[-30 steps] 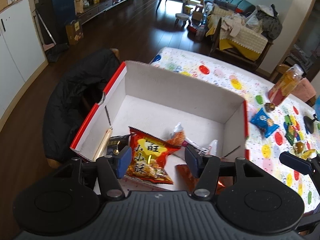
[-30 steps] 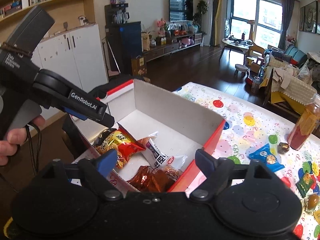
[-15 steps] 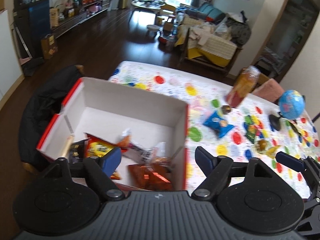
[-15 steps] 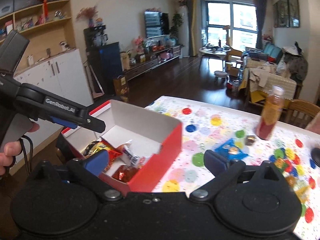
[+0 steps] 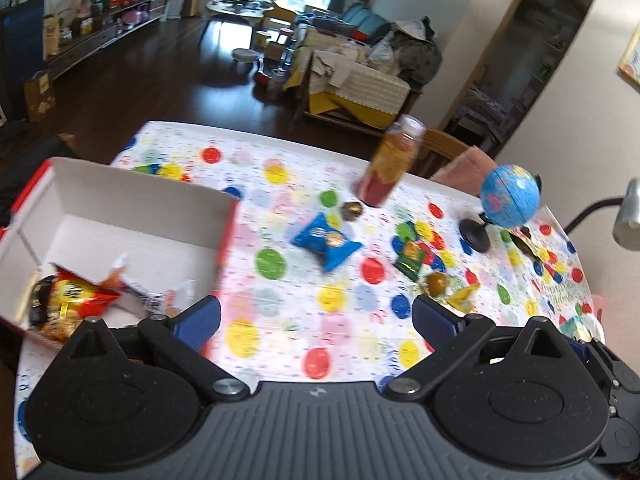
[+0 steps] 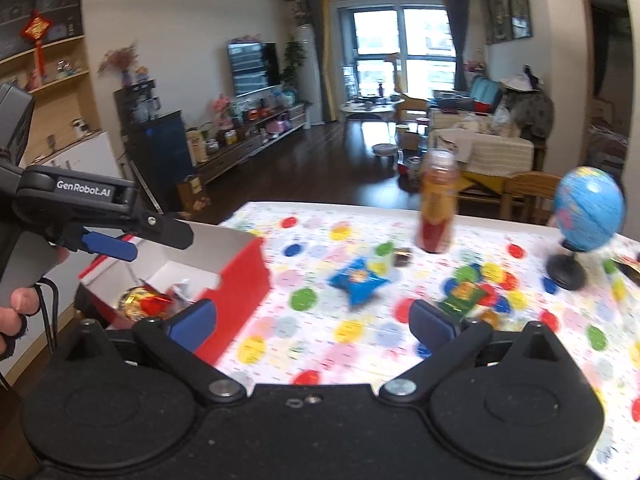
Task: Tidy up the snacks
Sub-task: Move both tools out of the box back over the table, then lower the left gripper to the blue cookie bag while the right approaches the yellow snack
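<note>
A red-and-white box (image 5: 132, 208) sits at the table's left and holds several snack packets, among them a red-and-yellow one (image 5: 76, 296). The box also shows in the right wrist view (image 6: 240, 280). A blue packet (image 5: 326, 242) (image 6: 358, 282), a green packet (image 5: 412, 258) (image 6: 464, 294) and small wrapped sweets (image 5: 436, 282) lie loose on the spotted tablecloth (image 5: 280, 312). My left gripper (image 5: 316, 316) is open and empty above the cloth, right of the box. My right gripper (image 6: 312, 320) is open and empty too.
A tall orange-red drink bottle (image 5: 390, 166) (image 6: 438, 204) stands at the back of the table. A small blue globe (image 5: 508, 200) (image 6: 586, 216) on a black stand is at the right. A lamp head (image 5: 626, 216) reaches in from the far right.
Both grippers have swung right, away from the box and towards the loose snacks. The left gripper's jaws have opened wider.
</note>
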